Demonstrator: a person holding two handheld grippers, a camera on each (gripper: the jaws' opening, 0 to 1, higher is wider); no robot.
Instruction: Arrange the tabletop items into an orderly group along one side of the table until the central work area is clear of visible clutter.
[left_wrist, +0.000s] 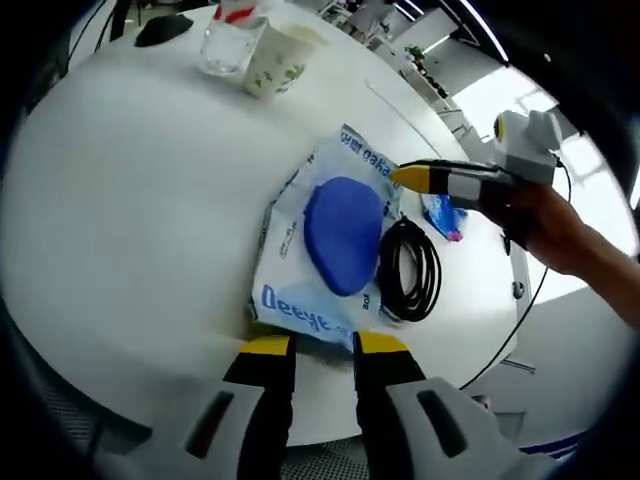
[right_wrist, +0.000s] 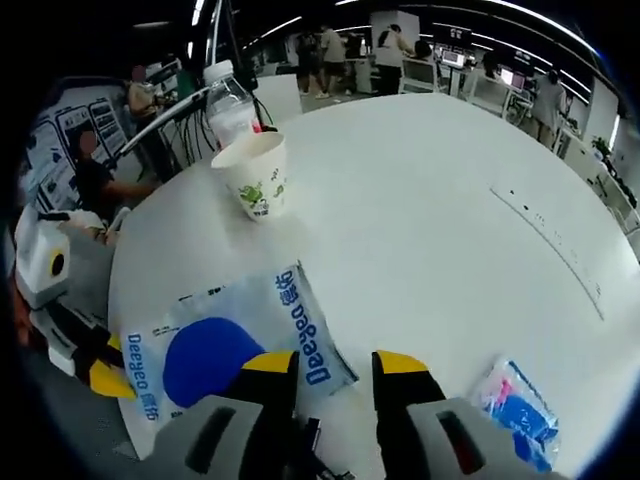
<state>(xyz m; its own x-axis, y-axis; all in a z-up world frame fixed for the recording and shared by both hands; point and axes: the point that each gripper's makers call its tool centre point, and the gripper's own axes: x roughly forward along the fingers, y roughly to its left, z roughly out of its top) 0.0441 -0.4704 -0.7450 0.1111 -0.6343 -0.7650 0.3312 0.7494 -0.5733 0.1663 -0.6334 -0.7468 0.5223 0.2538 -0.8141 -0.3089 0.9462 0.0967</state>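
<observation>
A white and blue packet (left_wrist: 300, 225) with a blue round patch lies flat on the round white table (left_wrist: 130, 200). My left gripper (left_wrist: 325, 345) stands open just short of the packet's near edge. My right gripper (left_wrist: 412, 178), held in a hand, reaches in over the packet's far edge. In the right gripper view the packet (right_wrist: 205, 350) lies just ahead of the open right gripper (right_wrist: 335, 365), one corner reaching between the jaws, and the left gripper (right_wrist: 100, 375) sits at its far side. A coiled black cable (left_wrist: 408, 270) lies against the packet.
A paper cup (left_wrist: 278, 60) (right_wrist: 255, 175) and a clear bottle (left_wrist: 230, 40) (right_wrist: 230, 105) stand together near the table's rim. A small blue wrapper (left_wrist: 443, 215) (right_wrist: 520, 400) lies beyond the cable. A black object (left_wrist: 165, 28) rests near the bottle. People stand in the room behind.
</observation>
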